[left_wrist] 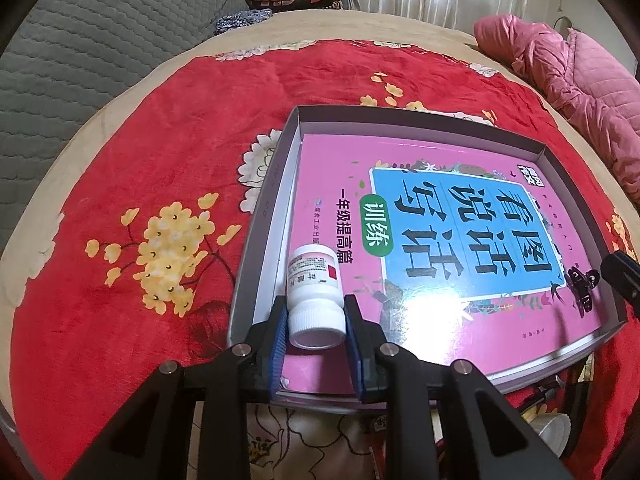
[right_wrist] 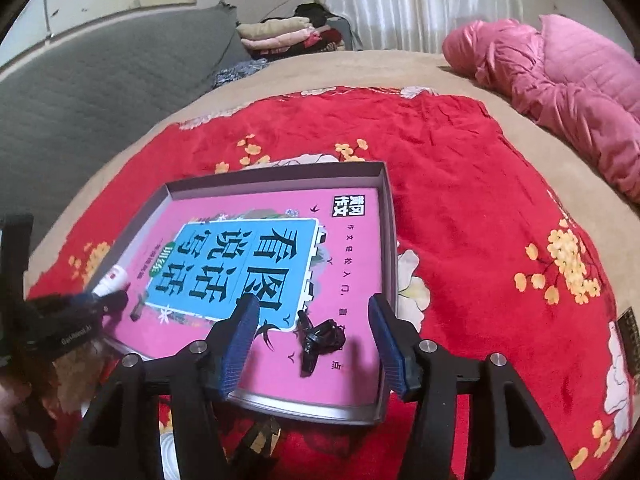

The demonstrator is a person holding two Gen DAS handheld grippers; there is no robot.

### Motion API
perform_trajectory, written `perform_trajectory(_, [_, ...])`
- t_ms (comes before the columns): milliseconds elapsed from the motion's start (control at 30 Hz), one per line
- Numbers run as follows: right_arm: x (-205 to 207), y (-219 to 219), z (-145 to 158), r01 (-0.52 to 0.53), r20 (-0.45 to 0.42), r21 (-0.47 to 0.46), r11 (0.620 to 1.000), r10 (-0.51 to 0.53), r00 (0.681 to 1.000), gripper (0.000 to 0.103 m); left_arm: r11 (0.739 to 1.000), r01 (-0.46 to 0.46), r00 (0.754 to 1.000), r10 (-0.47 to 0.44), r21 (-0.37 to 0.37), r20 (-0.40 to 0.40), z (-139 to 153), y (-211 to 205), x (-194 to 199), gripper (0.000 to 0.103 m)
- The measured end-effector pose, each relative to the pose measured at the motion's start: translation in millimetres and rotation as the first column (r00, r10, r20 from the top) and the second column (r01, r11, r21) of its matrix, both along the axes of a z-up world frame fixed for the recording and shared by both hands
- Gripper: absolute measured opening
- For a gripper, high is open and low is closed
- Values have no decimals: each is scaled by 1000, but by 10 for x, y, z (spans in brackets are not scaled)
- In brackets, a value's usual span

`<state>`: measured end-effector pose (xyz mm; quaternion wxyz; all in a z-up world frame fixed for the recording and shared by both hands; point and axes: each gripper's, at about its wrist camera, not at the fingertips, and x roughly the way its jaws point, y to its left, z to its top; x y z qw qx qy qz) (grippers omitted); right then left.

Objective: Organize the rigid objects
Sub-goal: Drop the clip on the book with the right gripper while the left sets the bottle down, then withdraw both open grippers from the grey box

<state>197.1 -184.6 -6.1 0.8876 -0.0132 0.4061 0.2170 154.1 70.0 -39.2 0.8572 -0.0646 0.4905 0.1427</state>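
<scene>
My left gripper (left_wrist: 316, 320) is clamped on a small white plastic pill bottle with a ribbed screw cap (left_wrist: 316, 296), the blue pads pressing its neck and cap from both sides; the bottle points away from me, low over the near left corner of the shallow grey cardboard box lid (left_wrist: 276, 184), and whether its base rests on the book I cannot tell. My right gripper (right_wrist: 314, 334) stands with its jaws well apart and nothing between the pads; just beyond them a small black metal binder clip (right_wrist: 320, 338) lies loose on the glossy pink book with a blue title panel (right_wrist: 352, 240) that fills the tray's floor. I judge the task partly done: book and clip are inside the tray, which sits on the red floral blanket (right_wrist: 460, 200), and the bottle is at the tray but not released. Left, by my reading, is setting the bottle down and letting go; other loose objects sit at the near edge, too blurred to name.
</scene>
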Motion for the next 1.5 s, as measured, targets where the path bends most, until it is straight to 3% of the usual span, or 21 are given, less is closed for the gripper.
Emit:
perform_trajectory(400, [42, -101, 33, 44, 19, 21, 999, -44, 999, 68, 1000, 28, 999, -27, -14, 34, 74, -37, -48, 27])
perform_trajectory(533, [37, -108, 52, 45, 26, 21, 999, -45, 999, 71, 999, 23, 998, -20, -49, 53, 140, -32, -84, 37])
perform_trajectory(967, [-7, -114, 113, 36, 68, 28, 999, -38, 997, 74, 995, 10, 986, 6, -100, 165, 484, -4, -305, 43])
perform_trajectory(1067, [-22, -119, 145, 35, 83, 37, 999, -38, 996, 74, 996, 15, 982, 2, -91, 190, 568, -28, -401, 49])
perform_trajectory(1400, [-129, -174, 273, 23, 139, 59, 998, -31, 990, 75, 996, 36, 978, -18, -82, 208, 672, -88, -534, 52])
perform_trajectory(1500, [-175, -223, 317, 27, 151, 60, 998, -36, 988, 75, 995, 41, 976, -22, -86, 217, 713, -103, -569, 60])
